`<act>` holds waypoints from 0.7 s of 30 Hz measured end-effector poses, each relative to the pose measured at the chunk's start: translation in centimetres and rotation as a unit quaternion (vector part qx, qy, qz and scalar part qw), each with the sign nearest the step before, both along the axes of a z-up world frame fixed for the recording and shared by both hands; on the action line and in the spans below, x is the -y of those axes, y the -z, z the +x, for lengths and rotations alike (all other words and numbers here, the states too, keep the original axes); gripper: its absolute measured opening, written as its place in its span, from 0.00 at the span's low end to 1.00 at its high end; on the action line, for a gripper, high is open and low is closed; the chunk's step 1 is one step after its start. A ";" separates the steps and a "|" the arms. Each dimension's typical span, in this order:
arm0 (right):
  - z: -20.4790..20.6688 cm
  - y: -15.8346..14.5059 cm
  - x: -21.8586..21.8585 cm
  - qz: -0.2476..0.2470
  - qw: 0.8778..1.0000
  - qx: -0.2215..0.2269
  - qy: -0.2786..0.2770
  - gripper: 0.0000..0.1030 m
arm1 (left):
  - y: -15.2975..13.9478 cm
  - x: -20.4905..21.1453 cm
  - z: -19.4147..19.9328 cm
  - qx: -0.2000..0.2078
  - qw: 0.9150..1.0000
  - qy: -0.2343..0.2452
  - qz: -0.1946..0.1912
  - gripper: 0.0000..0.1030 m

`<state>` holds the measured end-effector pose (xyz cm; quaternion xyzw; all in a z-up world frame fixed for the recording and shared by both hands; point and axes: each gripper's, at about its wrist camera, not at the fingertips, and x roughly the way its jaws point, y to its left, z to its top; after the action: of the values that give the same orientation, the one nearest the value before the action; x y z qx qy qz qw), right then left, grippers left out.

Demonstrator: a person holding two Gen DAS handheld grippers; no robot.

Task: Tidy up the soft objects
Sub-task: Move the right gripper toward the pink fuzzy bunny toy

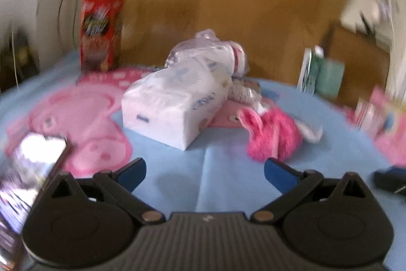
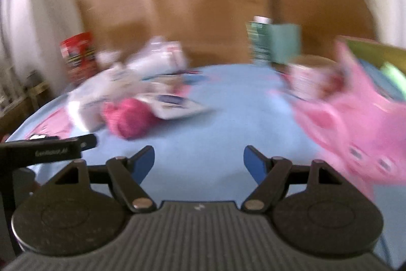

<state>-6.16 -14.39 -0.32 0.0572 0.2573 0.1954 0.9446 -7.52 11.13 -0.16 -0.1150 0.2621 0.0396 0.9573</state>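
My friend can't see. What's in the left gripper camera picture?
The open left gripper hovers over a light blue cloth. Ahead lies a white tissue pack, with a fluffy pink thing to its right. The picture is blurry.

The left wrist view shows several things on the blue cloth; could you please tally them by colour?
White: 2, the plastic-wrapped white tissue pack and the clear-wrapped white bundle behind it.
Pink: 1, the fluffy pink soft toy.
Red: 1, the upright red printed box.
Green: 1, the upright green carton.
Total: 5.
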 end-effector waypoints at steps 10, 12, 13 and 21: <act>3.6 0.2 -7.5 -0.056 0.994 0.001 -0.097 0.77 | 0.7 -2.5 -1.1 0.028 0.996 -0.019 -0.088 1.00; 3.9 0.2 -8.3 -0.056 0.993 0.003 -0.108 0.77 | 0.7 -2.8 -1.5 0.035 0.994 -0.027 -0.099 1.00; 4.1 0.2 -8.6 -0.053 0.992 0.002 -0.114 0.77 | 0.8 -3.0 -1.3 0.037 0.993 -0.030 -0.104 1.00; 6.4 1.1 -11.0 -0.036 0.991 -0.030 -0.124 0.71 | 1.1 -4.3 -1.8 0.051 0.987 -0.048 -0.144 1.00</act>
<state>0.24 -3.35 -1.38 -0.0040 0.2974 0.3002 0.9063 -9.34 15.41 -1.28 -0.2659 0.2102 0.0417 0.9399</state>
